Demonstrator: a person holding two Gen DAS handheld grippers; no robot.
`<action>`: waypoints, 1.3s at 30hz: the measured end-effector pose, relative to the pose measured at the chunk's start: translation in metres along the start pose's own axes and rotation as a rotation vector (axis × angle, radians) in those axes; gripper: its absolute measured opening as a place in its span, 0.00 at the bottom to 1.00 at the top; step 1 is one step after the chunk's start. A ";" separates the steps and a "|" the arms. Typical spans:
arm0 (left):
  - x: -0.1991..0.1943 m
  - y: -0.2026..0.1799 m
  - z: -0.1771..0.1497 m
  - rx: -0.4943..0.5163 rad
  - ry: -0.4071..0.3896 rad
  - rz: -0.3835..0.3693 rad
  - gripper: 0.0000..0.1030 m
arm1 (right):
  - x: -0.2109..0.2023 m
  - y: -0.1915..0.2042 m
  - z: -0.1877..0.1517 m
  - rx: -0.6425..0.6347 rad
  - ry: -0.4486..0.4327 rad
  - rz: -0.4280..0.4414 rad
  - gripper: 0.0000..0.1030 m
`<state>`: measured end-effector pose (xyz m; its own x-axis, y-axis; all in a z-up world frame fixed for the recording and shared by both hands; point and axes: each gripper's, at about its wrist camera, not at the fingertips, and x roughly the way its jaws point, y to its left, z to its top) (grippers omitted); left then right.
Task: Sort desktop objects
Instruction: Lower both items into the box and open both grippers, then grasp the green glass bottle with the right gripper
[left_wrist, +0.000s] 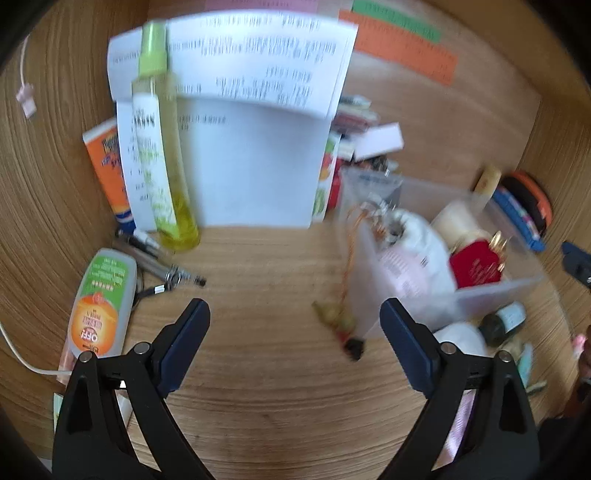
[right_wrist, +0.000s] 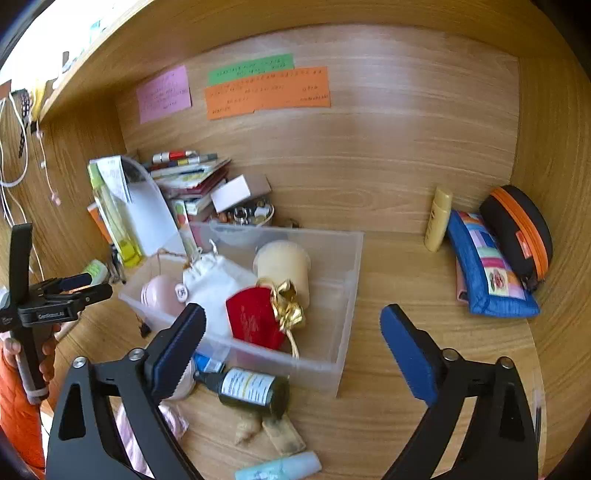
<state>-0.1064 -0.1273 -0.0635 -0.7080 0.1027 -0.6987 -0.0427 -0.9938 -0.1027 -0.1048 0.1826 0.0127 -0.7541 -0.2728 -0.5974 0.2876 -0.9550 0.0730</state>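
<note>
Hovering over bare desk (left_wrist: 280, 369), the left gripper (left_wrist: 295, 314) has its jaws spread wide with nothing between them. The right gripper (right_wrist: 293, 325) is likewise wide open and empty, positioned above the near edge of the clear bin (right_wrist: 347, 295).

Bin contents, right wrist view: 1 red pouch (right_wrist: 255, 321) with a gold bow, 1 white drawstring bag (right_wrist: 218, 284), 1 cream jar (right_wrist: 284, 266) and 1 pink rounded item (right_wrist: 162, 295). The pouch lies against the jar and the white bag.

Outside the bin, just beside its near wall, a dark bottle (right_wrist: 247, 387) lies on its side. A pale blue tube (right_wrist: 280, 469) lies nearer the camera. Against the back panel to the right stand 1 yellow bottle (right_wrist: 437, 218), 1 blue pouch (right_wrist: 487, 273) and 1 black case (right_wrist: 521, 232) with orange trim, the 3 close together.

Left wrist view, blurred: a green spray bottle (left_wrist: 159, 140) lies tilted across white papers (left_wrist: 255, 122). An orange tube (left_wrist: 107, 166) is partly under the papers. An OFF bottle (left_wrist: 103, 302) lies at the left, with pens (left_wrist: 159, 258) between it and the spray bottle. A beaded cord (left_wrist: 347, 266) hangs over the bin's left wall, its end on the desk.

Coloured notes (right_wrist: 266, 88) are stuck to the back panel. The left gripper also shows at the left edge of the right wrist view, well apart from the bin.
</note>
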 end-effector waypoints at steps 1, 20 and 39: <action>0.005 0.000 -0.002 0.012 0.023 0.006 0.91 | 0.000 0.003 -0.004 -0.009 0.007 -0.004 0.94; 0.043 -0.017 -0.015 0.170 0.167 -0.069 0.91 | 0.017 0.019 -0.042 -0.055 0.141 -0.022 0.94; 0.041 -0.034 -0.018 0.223 0.153 -0.083 0.48 | 0.043 0.032 -0.052 -0.081 0.202 0.010 0.92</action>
<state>-0.1206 -0.0882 -0.1013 -0.5819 0.1723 -0.7948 -0.2623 -0.9648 -0.0172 -0.0974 0.1463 -0.0525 -0.6197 -0.2451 -0.7456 0.3472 -0.9376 0.0197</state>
